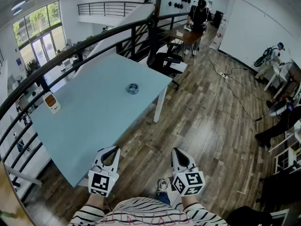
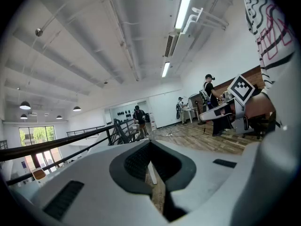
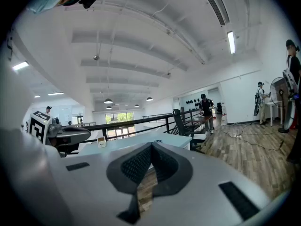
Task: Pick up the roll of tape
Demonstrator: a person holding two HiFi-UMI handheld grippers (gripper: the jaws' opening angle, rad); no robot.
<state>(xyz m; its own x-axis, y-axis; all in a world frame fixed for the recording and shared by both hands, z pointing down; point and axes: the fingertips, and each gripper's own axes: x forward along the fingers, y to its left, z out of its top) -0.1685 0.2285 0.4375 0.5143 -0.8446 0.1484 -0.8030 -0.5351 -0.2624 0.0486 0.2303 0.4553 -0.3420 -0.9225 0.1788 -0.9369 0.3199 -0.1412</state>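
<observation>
A small blue-grey roll of tape (image 1: 132, 88) lies flat on the pale blue table (image 1: 94, 121), toward its far right part; it shows as a tiny dark spot (image 3: 157, 141) in the right gripper view. My left gripper (image 1: 111, 149) hangs over the table's near corner, jaws shut with nothing in them. My right gripper (image 1: 178, 151) is over the wooden floor to the right of the table, also shut and empty. Both are far short of the tape. In the gripper views the left gripper (image 2: 150, 144) and right gripper (image 3: 151, 146) show closed tips.
A white box with an orange top (image 1: 51, 102) sits at the table's left edge. A black railing (image 1: 70, 51) runs behind the table. Black office chairs (image 1: 164, 60) stand at the far end. Cables (image 1: 235, 79) lie on the wooden floor, and people stand at the far right.
</observation>
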